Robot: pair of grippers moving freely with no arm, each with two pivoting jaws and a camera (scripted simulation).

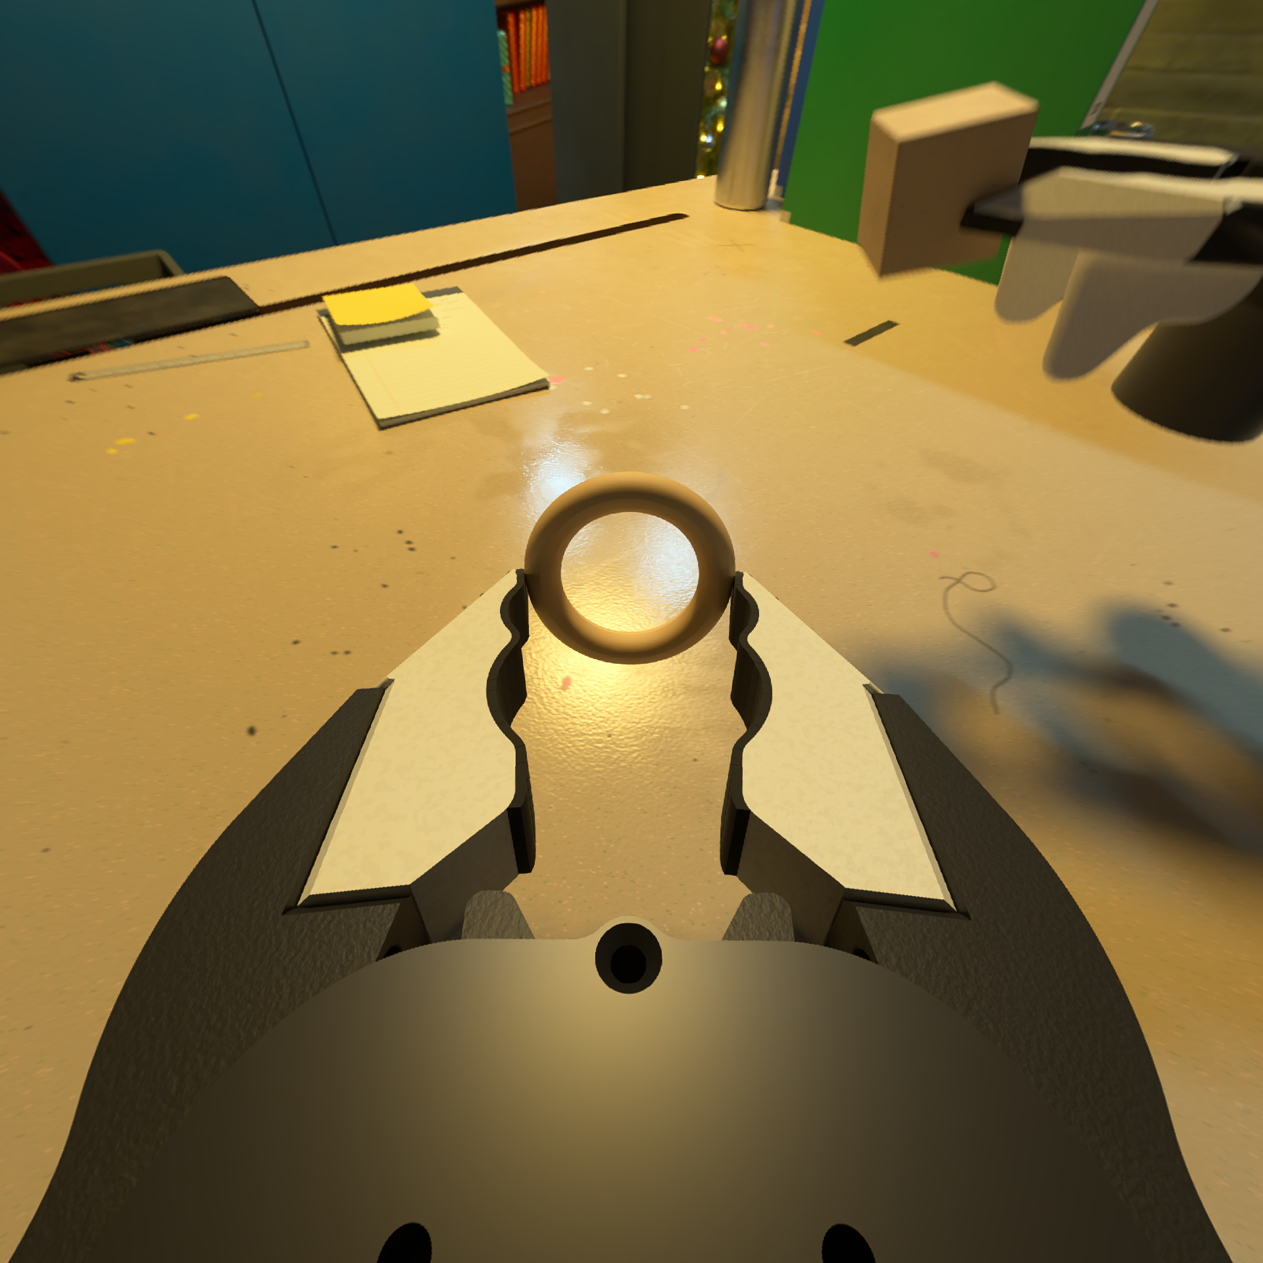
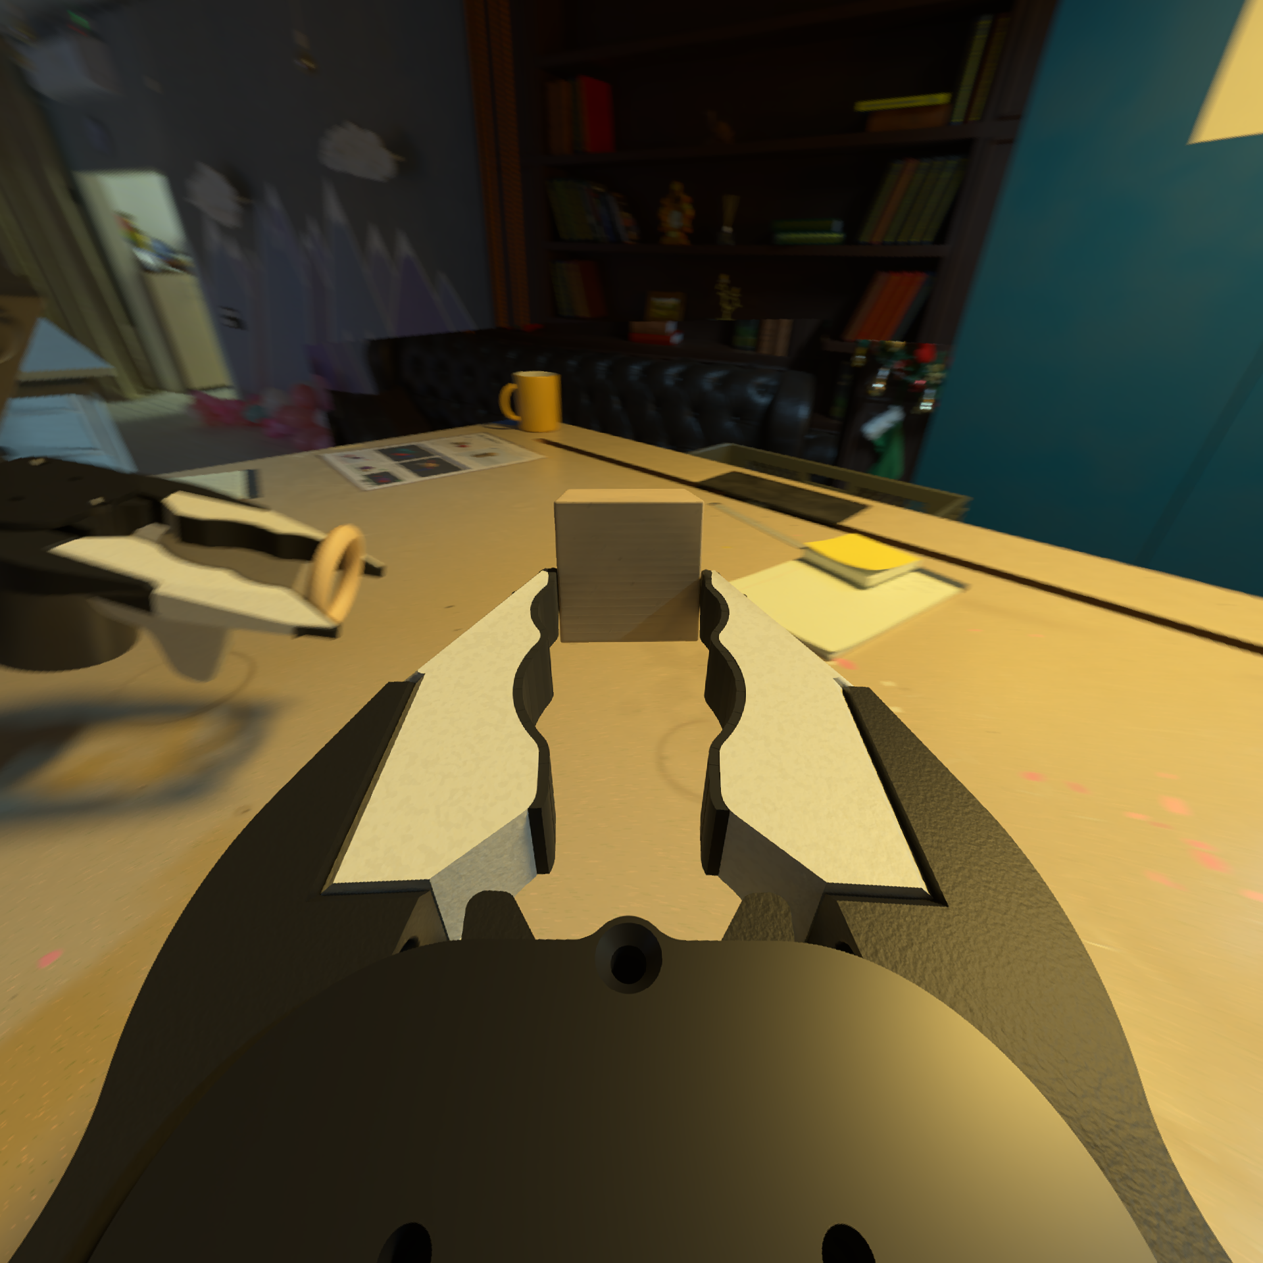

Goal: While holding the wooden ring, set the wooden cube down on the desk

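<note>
Left wrist view: left gripper [image 1: 629,581] clamped on the wooden ring [image 1: 629,567], fingertips pressing its two sides, hole facing the camera, held in mid-frame above the desk [image 1: 205,615]. Bright glare on the desk surface seen through and around the ring. In the upper right of the frame, the right gripper [image 1: 984,219] gripping the wooden cube [image 1: 936,178], raised clear of the desk, with a blurred shadow lower right. In the upper left, a notepad [image 1: 451,369] lying flat with a yellow sticky pad [image 1: 379,311] on its far corner; a ruler [image 1: 191,359] just left of it. A dark slot running across the far part of the desk. A metal pole [image 1: 752,102] at the far edge, top centre.

Right wrist view: right gripper [image 2: 629,581] clenched on the wooden cube [image 2: 629,564], fingertips against its left and right faces, cube in mid-frame and off the desk [image 2: 1025,752]. At the left edge, the left gripper [image 2: 342,594] holding the wooden ring [image 2: 335,571], seen nearly edge-on, above the desk with its shadow beneath. Notepad [image 2: 840,601] and sticky pad [image 2: 861,557] right of the cube, farther back. Yellow mug [image 2: 533,401] at the far edge, upper centre, with a printed sheet [image 2: 430,461] just in front of it. Bookshelf [image 2: 752,171] and dark sofa [image 2: 615,389] beyond the desk.
</note>
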